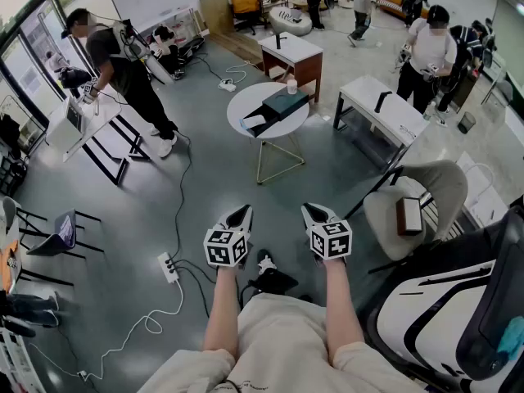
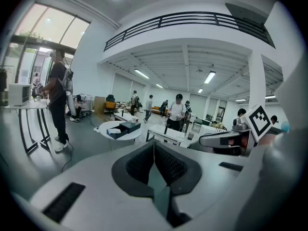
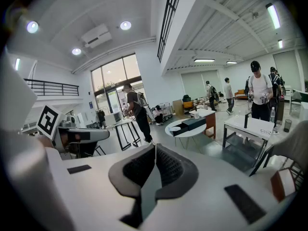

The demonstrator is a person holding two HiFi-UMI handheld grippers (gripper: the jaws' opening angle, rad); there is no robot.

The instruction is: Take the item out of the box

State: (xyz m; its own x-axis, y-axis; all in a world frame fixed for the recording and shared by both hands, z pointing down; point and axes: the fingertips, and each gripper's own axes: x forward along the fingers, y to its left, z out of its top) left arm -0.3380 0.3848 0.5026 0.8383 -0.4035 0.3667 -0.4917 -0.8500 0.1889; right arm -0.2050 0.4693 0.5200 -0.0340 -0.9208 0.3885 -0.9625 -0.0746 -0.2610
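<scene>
A long black box (image 1: 281, 105) lies open on a small round white table (image 1: 246, 97) some way ahead of me, with a white piece (image 1: 255, 123) at its near end. The same box shows far off in the left gripper view (image 2: 123, 128) and in the right gripper view (image 3: 193, 123). My left gripper (image 1: 244, 210) and right gripper (image 1: 309, 210) are held side by side over the floor, well short of the table. Both point toward it and slightly down. Each has its jaws closed together with nothing between them.
A power strip (image 1: 167, 266) and cables lie on the floor to my left. A white desk (image 1: 385, 109) and a padded chair (image 1: 413, 207) stand to the right, a brown desk (image 1: 291, 54) behind the round table. Several people stand around the room.
</scene>
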